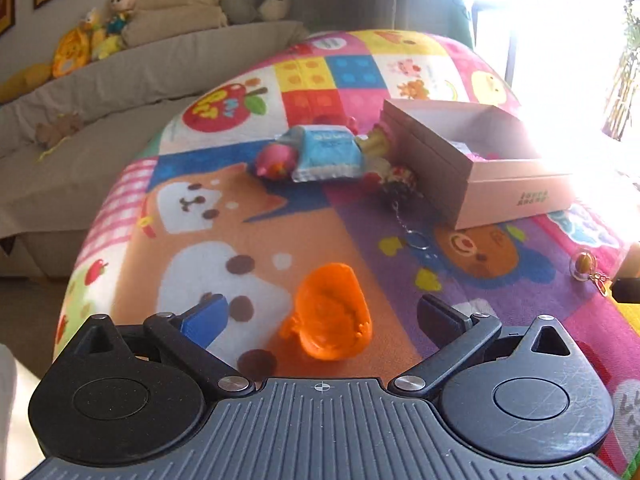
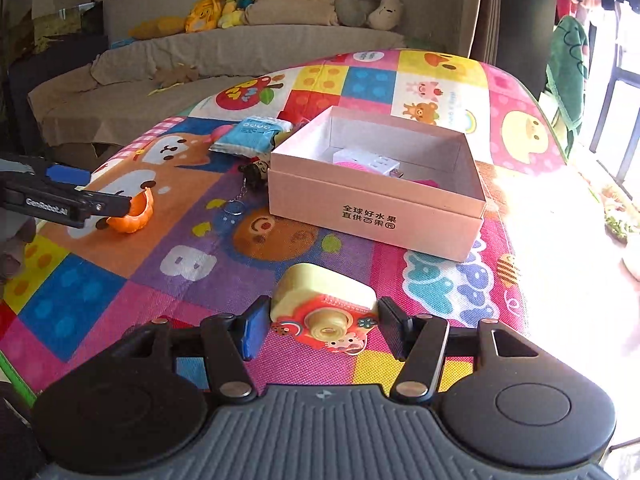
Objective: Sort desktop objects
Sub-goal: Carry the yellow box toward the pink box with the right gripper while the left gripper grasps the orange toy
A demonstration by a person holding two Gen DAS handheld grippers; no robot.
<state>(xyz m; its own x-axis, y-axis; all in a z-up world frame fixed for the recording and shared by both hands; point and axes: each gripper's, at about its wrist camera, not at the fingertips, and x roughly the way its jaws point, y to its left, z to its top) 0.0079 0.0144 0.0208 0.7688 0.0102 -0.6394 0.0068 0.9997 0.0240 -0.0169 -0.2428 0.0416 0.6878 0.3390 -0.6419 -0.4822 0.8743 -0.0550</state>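
Right gripper (image 2: 322, 326): jaws drawn in on a cream and red toy camera (image 2: 324, 310), one pad against each of its sides; it sits on the patterned mat (image 2: 120, 292) in front of the box.
Left gripper (image 1: 320, 316): jaws spread wide, holding nothing; the orange shell-shaped toy (image 1: 330, 312) lies on the mat between the two fingers, clear of both pads in the left wrist view. In the right wrist view one finger reaches the toy's edge, and whether it touches is hard to say.
Pink box (image 2: 376, 204): one, open, beyond the toy camera; inside it a white block and something pink.
Blue packet (image 2: 252, 132): one, left of the box's far corner, beside a pink toy (image 1: 276, 162).
Keychains: two seen, a dark figure with chain and ring (image 2: 250, 184) by the box's near left corner, and a small orange charm (image 1: 586, 266) at the mat's right edge.
Plush toys: several on the sofa (image 2: 200, 64) behind, count unclear.
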